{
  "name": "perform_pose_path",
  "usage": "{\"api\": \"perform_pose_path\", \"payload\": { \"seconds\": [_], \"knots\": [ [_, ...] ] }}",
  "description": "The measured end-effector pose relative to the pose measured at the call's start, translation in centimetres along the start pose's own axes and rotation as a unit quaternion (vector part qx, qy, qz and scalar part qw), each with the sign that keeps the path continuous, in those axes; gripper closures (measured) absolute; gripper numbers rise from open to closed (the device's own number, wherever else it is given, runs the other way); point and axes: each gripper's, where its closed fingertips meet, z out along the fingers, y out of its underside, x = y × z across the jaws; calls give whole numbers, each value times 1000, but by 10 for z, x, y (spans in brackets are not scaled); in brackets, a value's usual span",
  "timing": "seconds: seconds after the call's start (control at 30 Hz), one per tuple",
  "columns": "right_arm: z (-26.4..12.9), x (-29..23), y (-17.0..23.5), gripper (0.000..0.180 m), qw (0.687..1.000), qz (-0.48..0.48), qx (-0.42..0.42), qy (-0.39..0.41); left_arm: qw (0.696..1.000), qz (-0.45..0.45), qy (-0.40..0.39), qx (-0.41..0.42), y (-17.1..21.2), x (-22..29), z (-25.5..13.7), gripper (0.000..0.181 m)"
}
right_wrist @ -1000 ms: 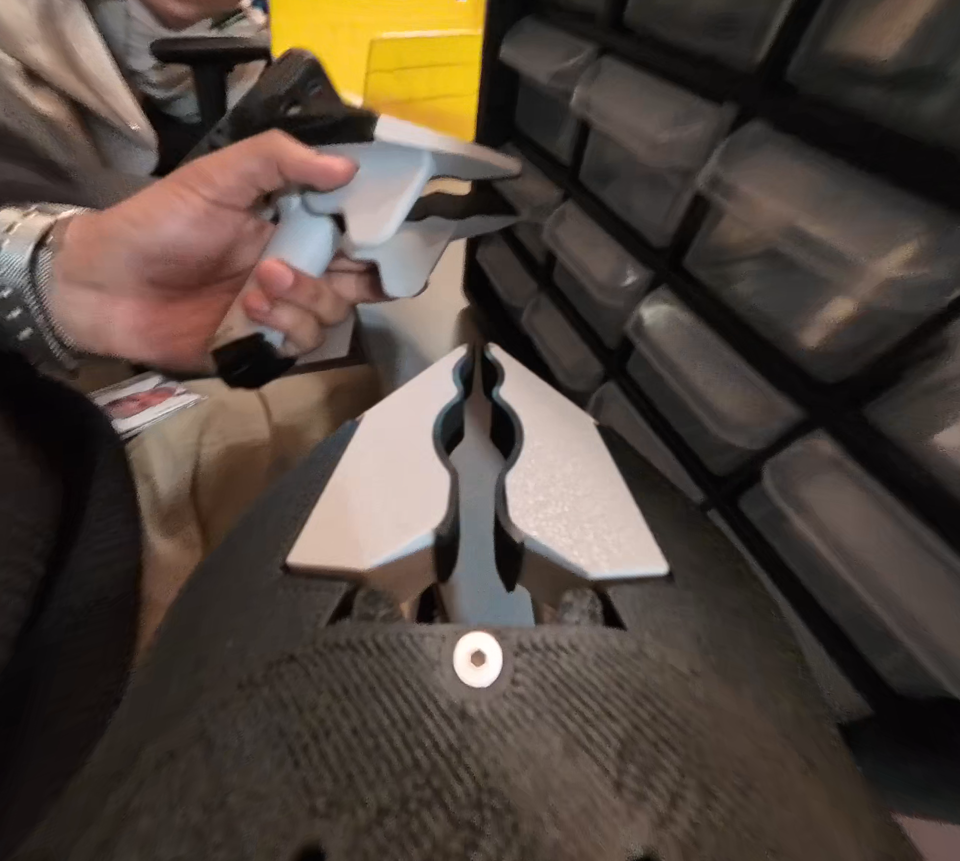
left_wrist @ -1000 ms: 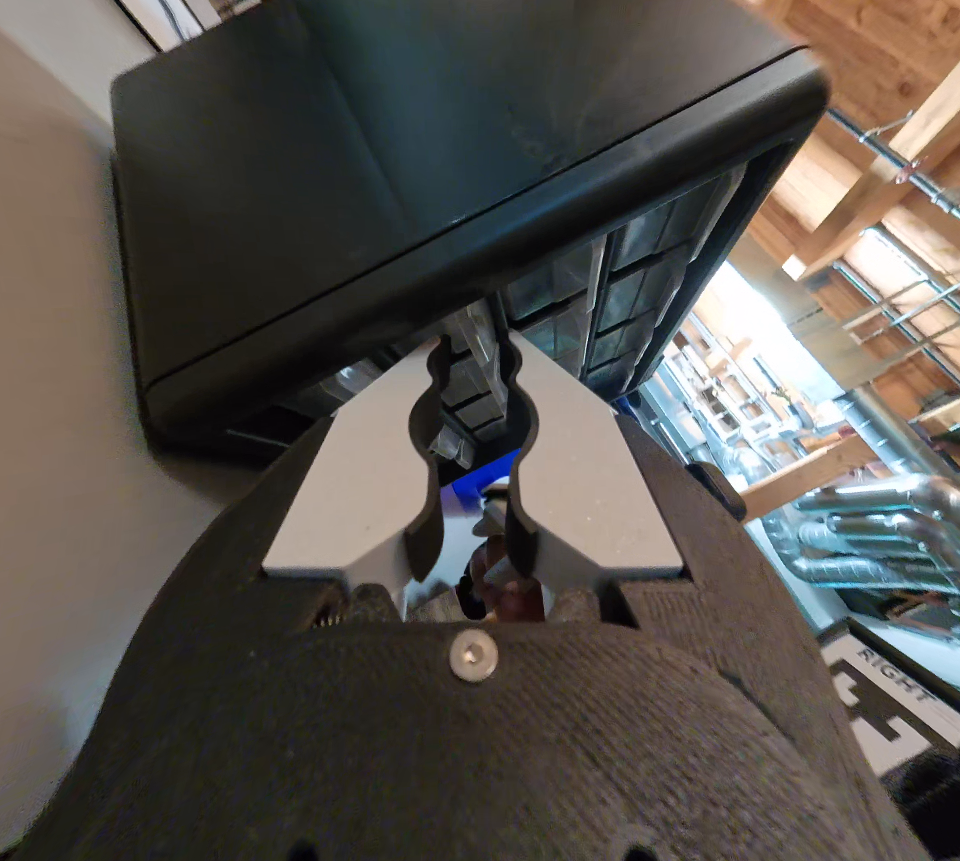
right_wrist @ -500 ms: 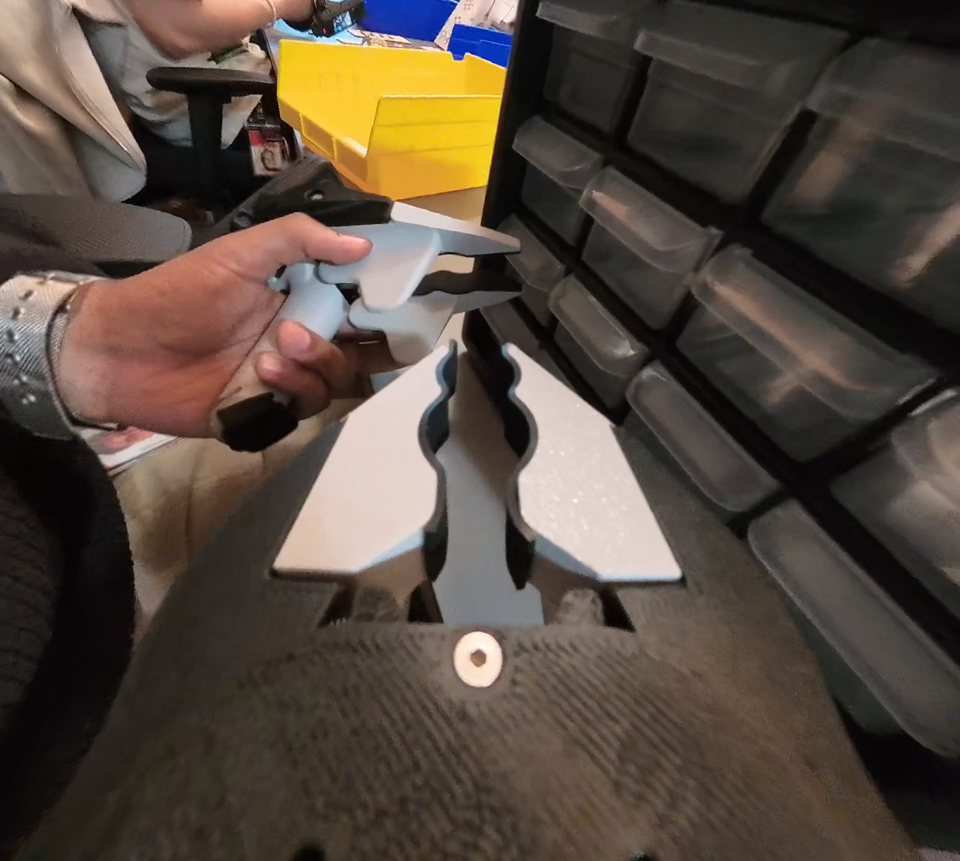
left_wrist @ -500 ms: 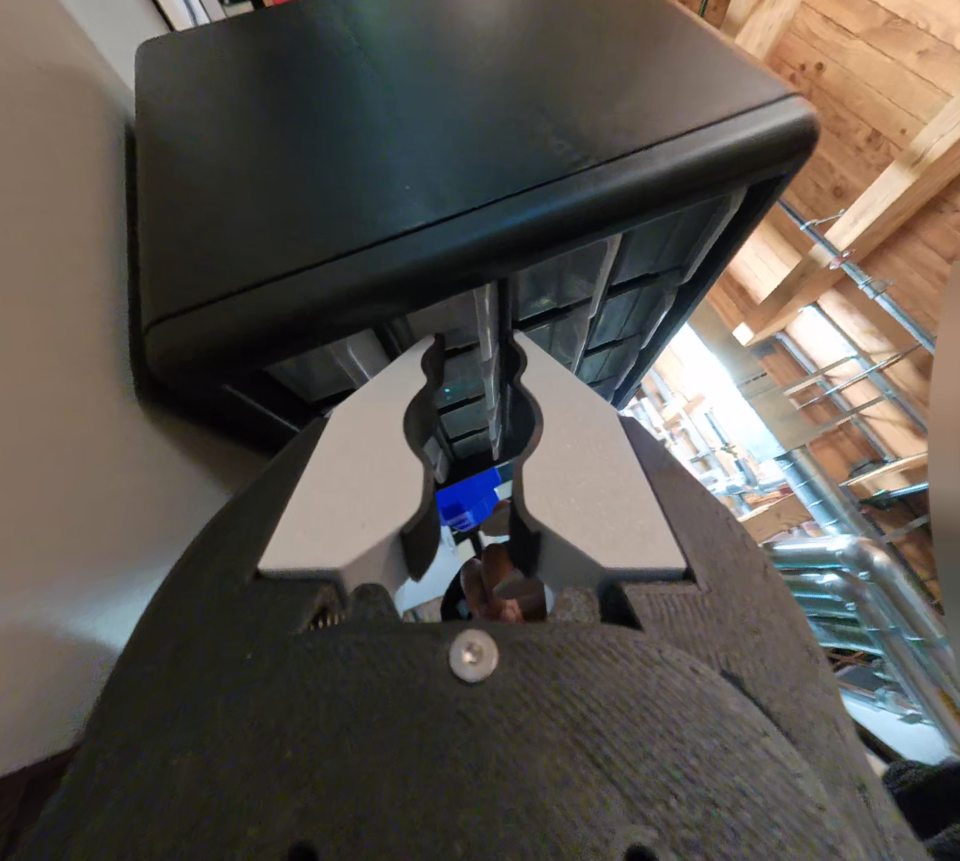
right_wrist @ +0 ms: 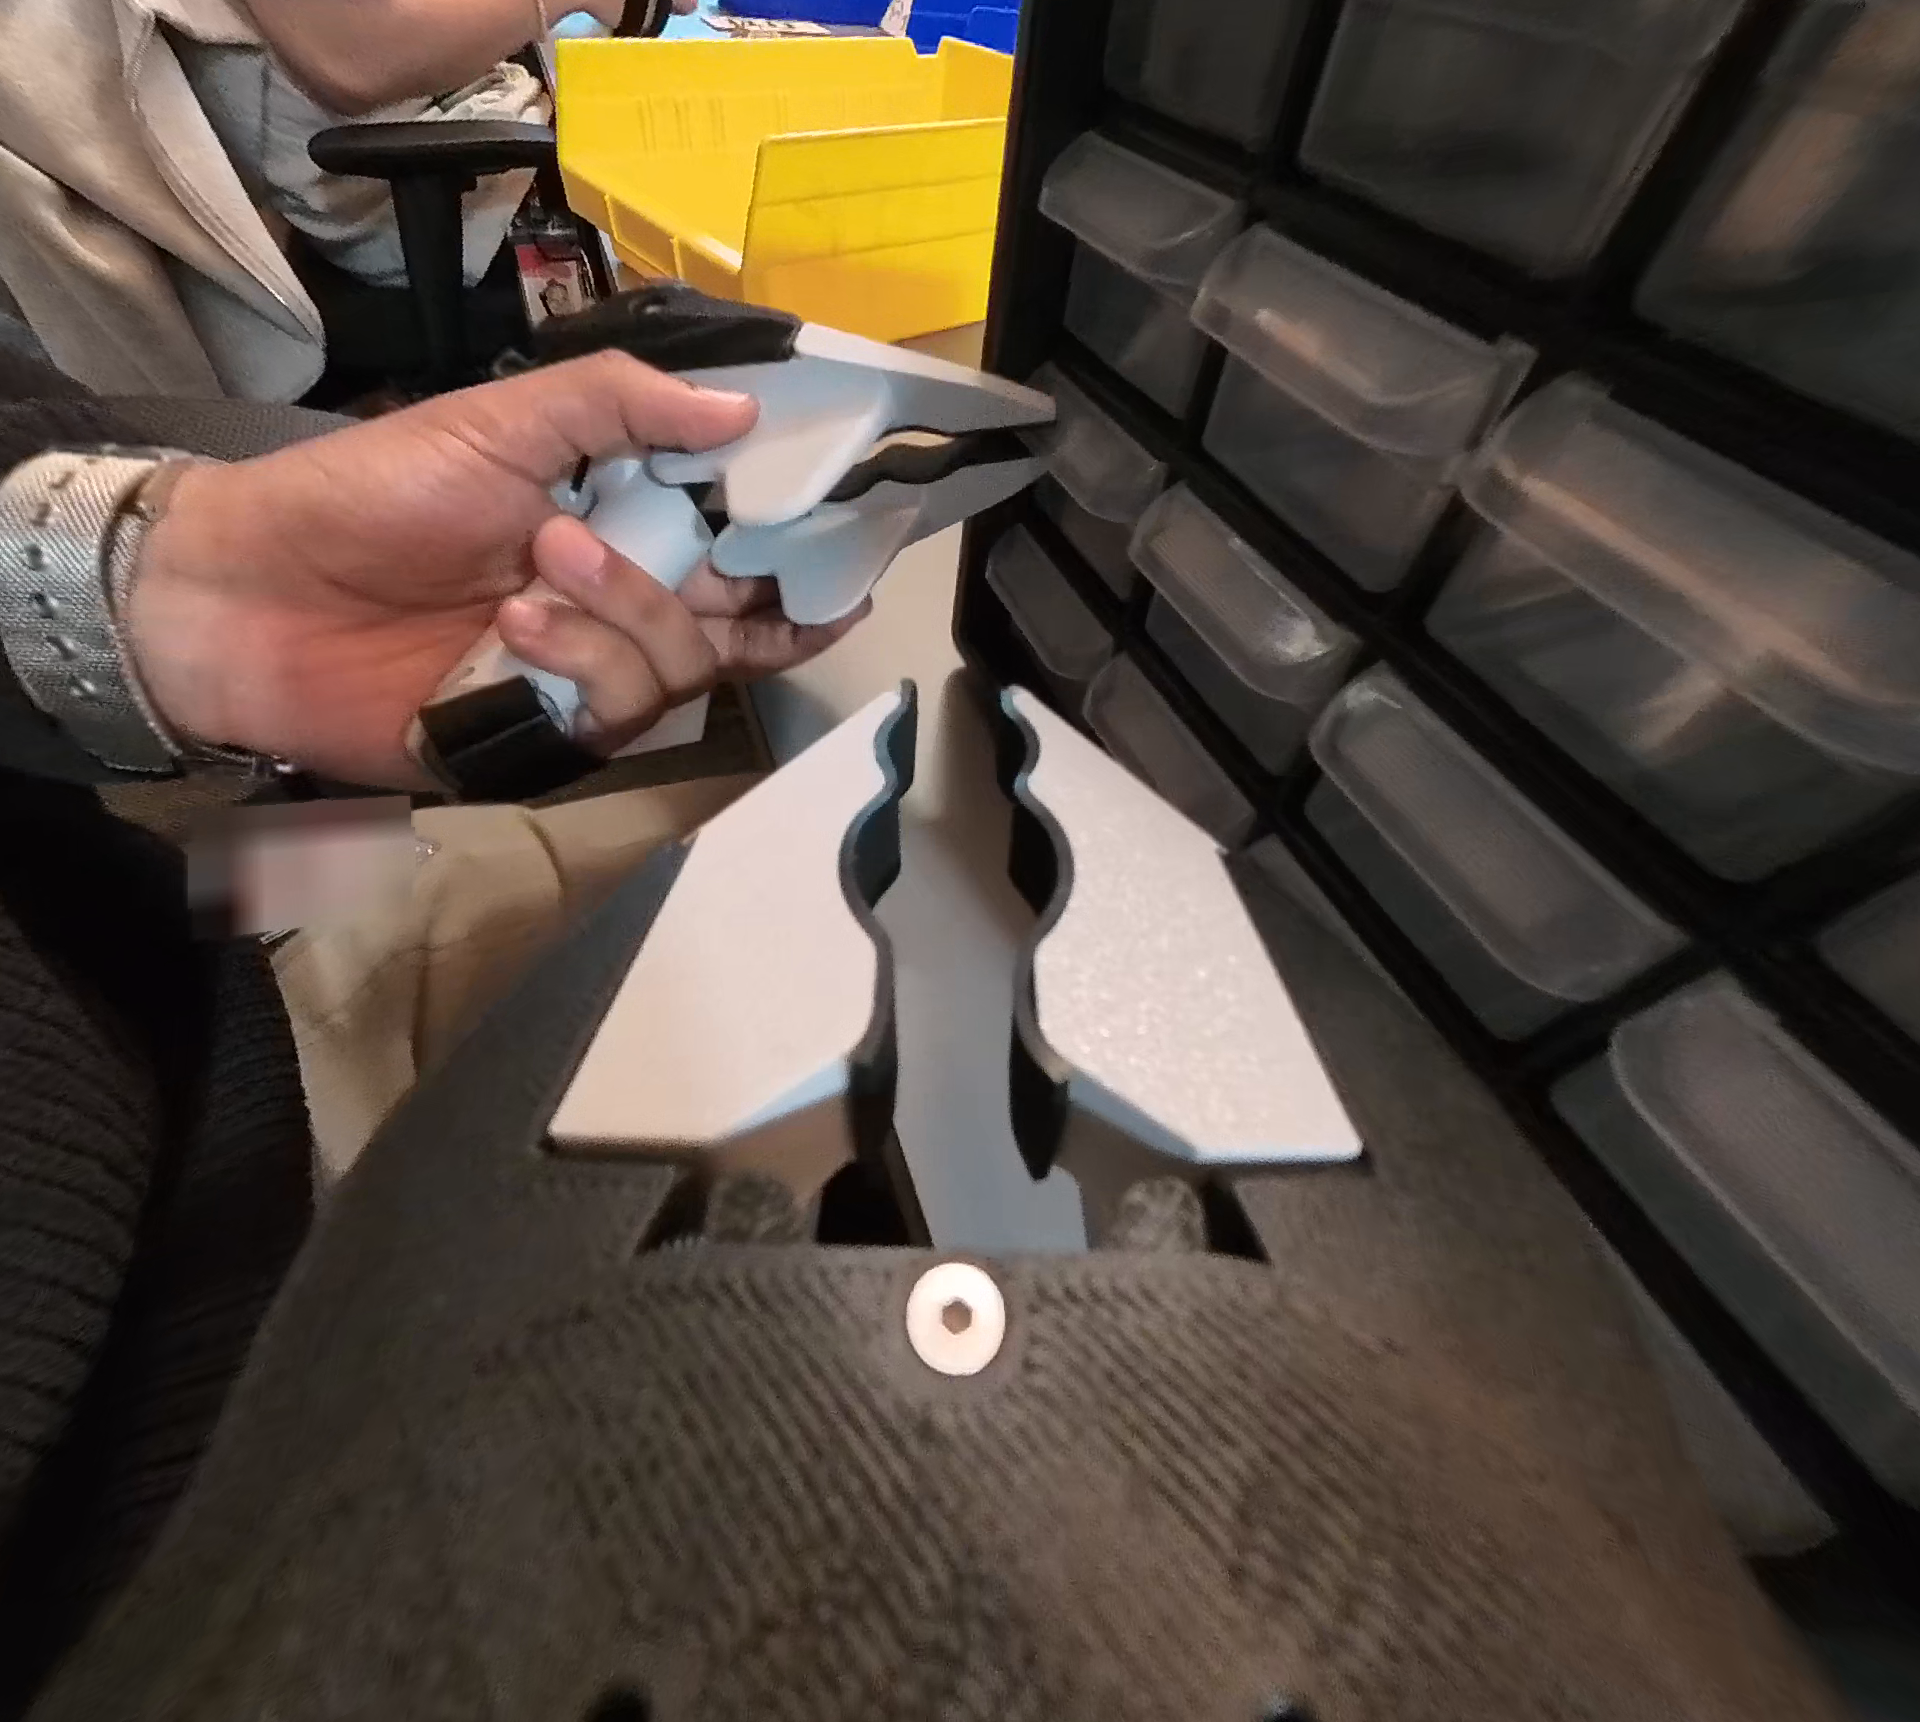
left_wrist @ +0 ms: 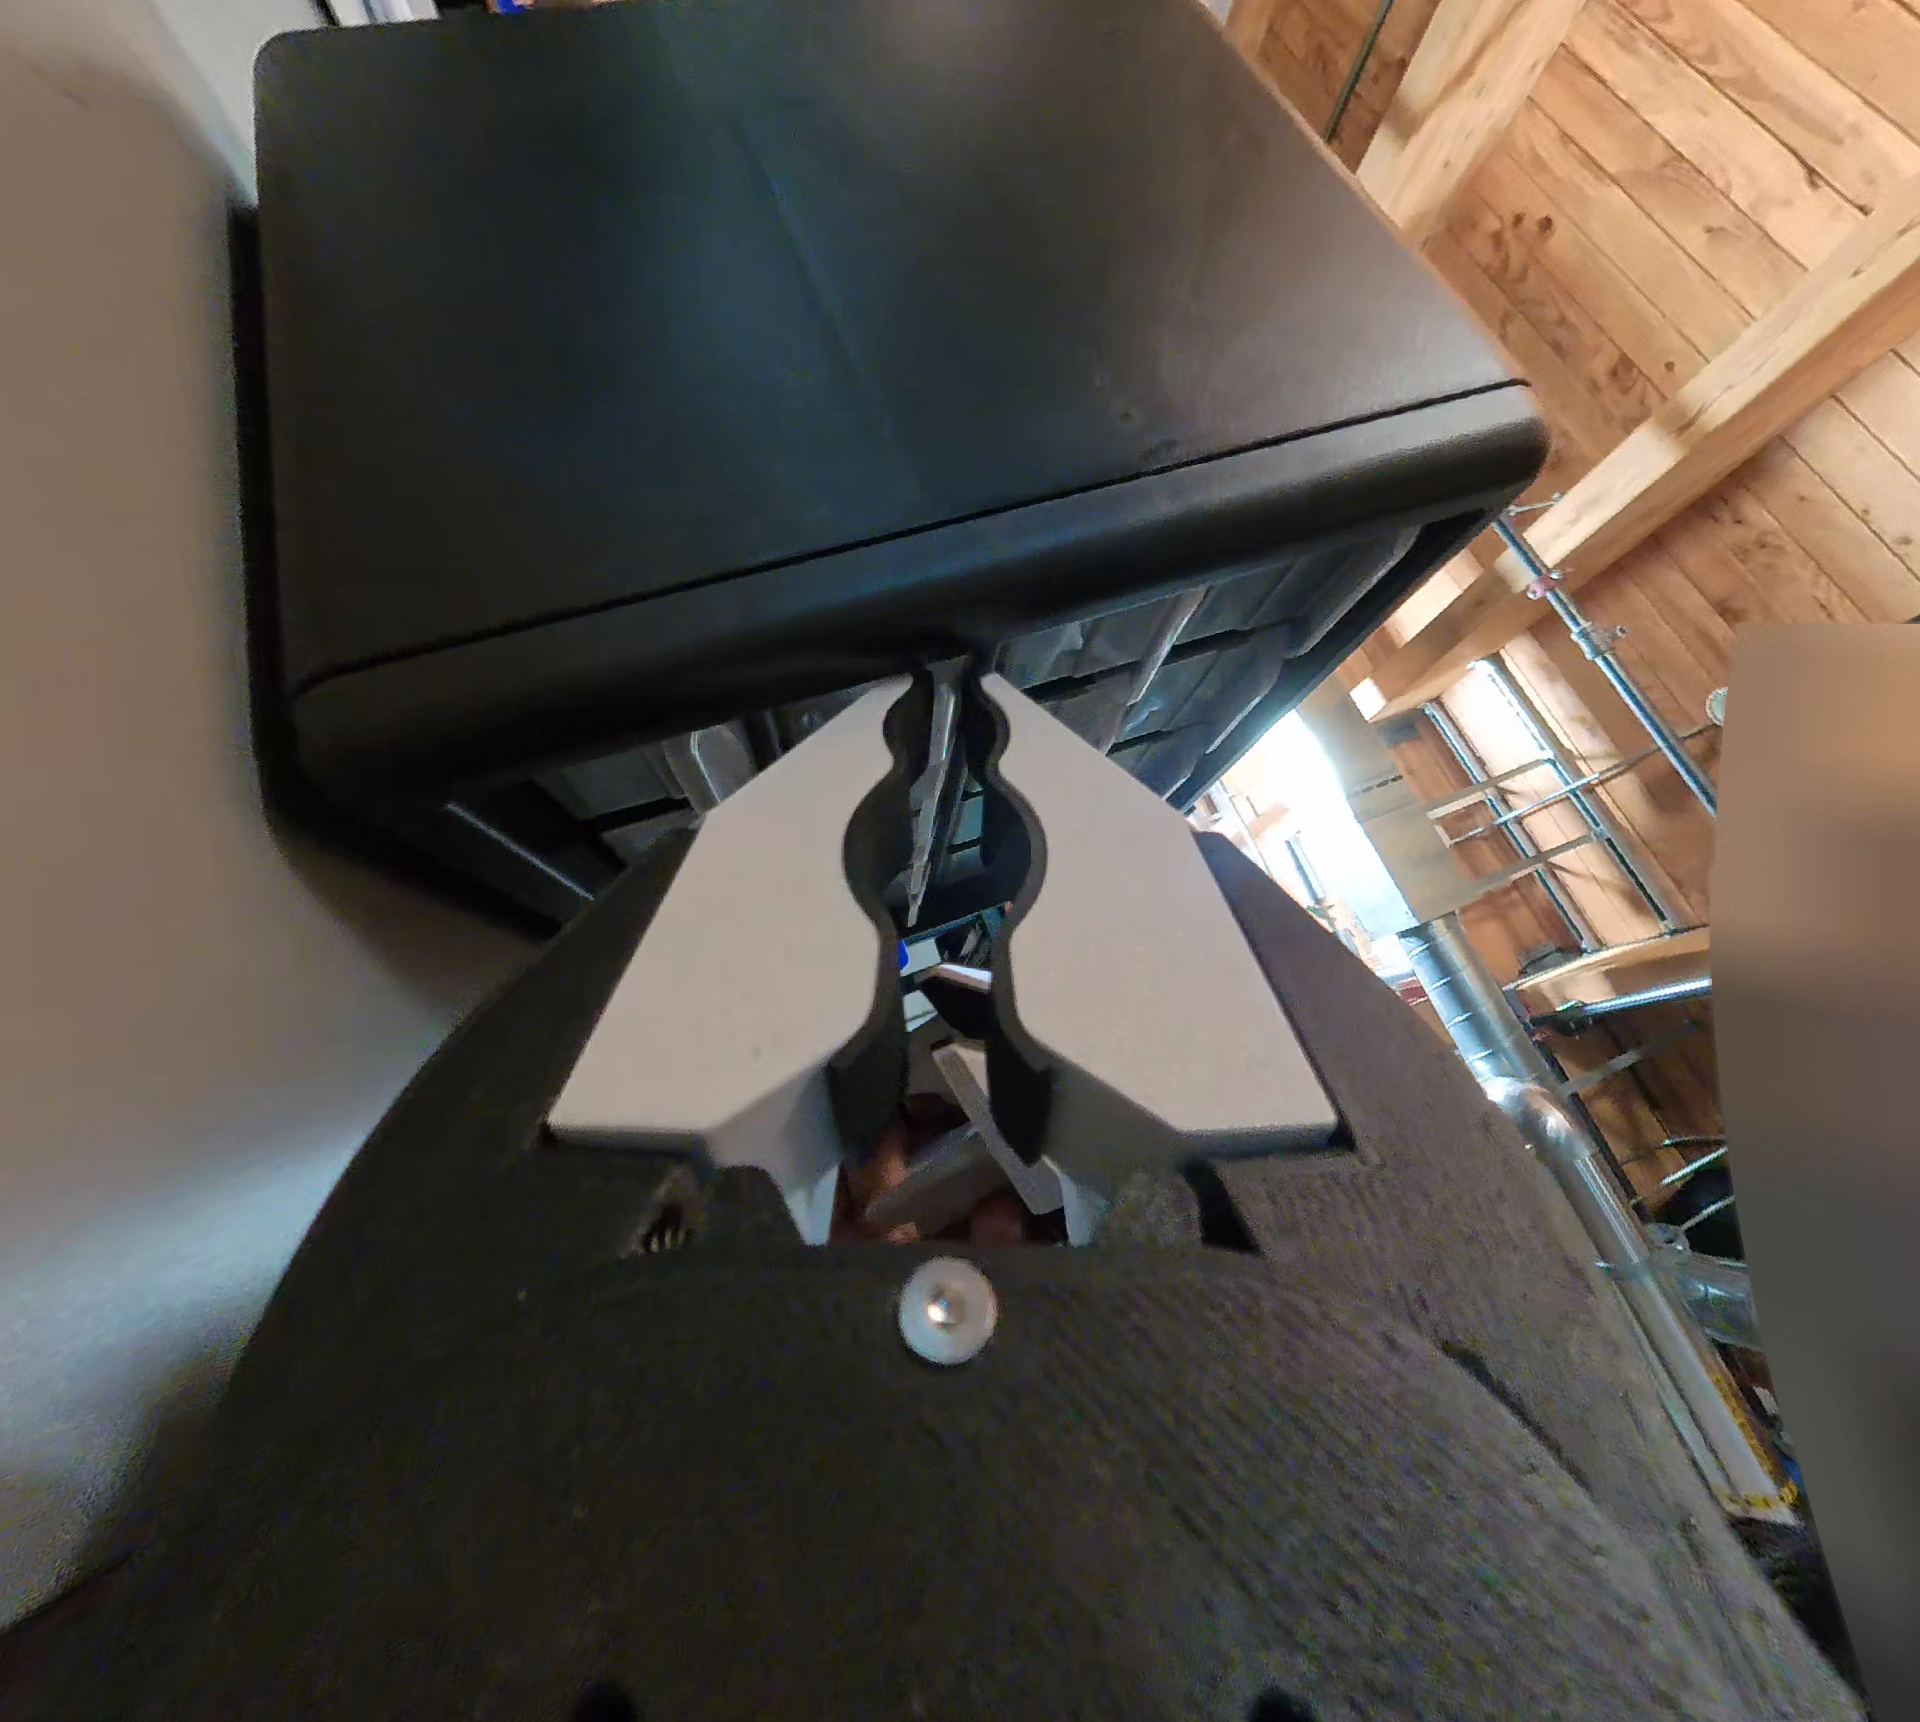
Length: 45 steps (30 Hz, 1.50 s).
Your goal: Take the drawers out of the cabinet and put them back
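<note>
The drawers [right_wrist: 1340, 415] are small, clear plastic bins, probably light, stiff and slippery; the lip along each front's top edge is the natural hold. They sit in rows in the black cabinet [left_wrist: 831, 301], beside a yellow bin [right_wrist: 790, 166]. The left gripper [right_wrist: 1023, 441] pinches a left-column drawer's lip, apparently closed on it. The right gripper [right_wrist: 956, 716] hangs narrowly parted, empty, near the cabinet's lower left corner.

Beige tabletop [right_wrist: 940, 664] under black cabinet [right_wrist: 1003, 238], yellow bin [right_wrist: 831, 218].
</note>
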Motion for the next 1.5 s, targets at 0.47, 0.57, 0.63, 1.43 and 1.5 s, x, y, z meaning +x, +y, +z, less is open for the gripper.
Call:
{"api": "perform_pose_path", "payload": {
  "seconds": [0.47, 0.57, 0.63, 1.43, 1.5],
  "knots": [
    [-7, 14, -5, 165, 999, 3, 19, 34, 999, 12, -26, -14, 17, 12, -21, 178],
    [-3, 11, -2, 162, 999, -12, 7, 35, 999, 23, -32, -18, 15, 14, -21, 168],
    [2, 6, 2, 159, 999, -21, -4, 29, 999, 39, -28, -18, 11, 19, -19, 140],
    [9, -5, 21, 150, 990, -108, -76, 41, 998, 12, -44, -31, 10, 7, -20, 165],
    [10, -6, 21, 150, 990, -109, -77, 40, 998, 10, -50, -35, 11, 4, -19, 164]
  ]
}}
